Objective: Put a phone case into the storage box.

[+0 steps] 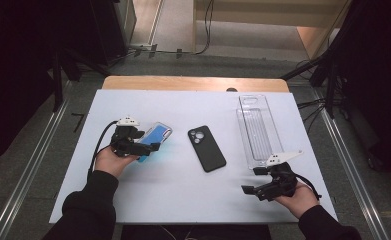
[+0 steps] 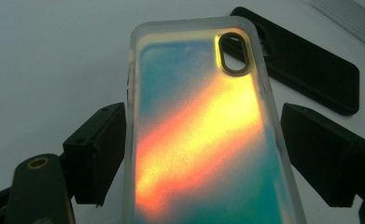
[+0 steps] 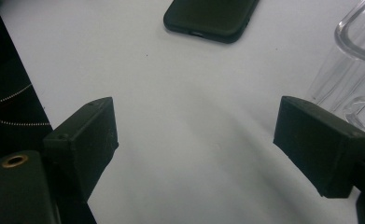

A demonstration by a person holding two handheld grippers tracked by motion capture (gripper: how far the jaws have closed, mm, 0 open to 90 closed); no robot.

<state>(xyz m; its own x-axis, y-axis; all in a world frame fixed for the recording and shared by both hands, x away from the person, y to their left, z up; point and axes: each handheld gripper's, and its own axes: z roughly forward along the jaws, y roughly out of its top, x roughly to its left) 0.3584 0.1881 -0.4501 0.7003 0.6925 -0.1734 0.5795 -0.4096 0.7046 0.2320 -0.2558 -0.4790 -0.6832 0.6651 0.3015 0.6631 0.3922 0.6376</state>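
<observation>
- While the high view looks down on the white tabletop (image 1: 183, 190), the left tongs (image 1: 150, 142) hold the iridescent phone case (image 1: 158, 134) at the left side, its far end tipped up off the surface.
- A black phone case (image 1: 206, 148) lies flat at the middle, well apart from the clear plastic tray (image 1: 257, 130) at the right.
- The right tongs (image 1: 250, 180) hover low near the tray's near end, spread and holding nothing.
- From the left gripper view, the iridescent phone case (image 2: 199, 140) runs lengthwise between the jaws of the left tongs (image 2: 203, 149), camera hole at the far end. Both jaws sit against its long edges, so it looks pinched across its width.
- The black phone case (image 2: 311, 70) lies beyond it on the tabletop.
- From the right gripper view, the right tongs (image 3: 194, 144) stand wide apart over bare tabletop, with the black phone case (image 3: 213, 16) ahead and the clear plastic tray (image 3: 353, 79) just beside the right jaw.
- Judging by this, the pick-up is done and the work is at an early stage; carrying the case and setting it down is left, and the black case and tray look untouched.
</observation>
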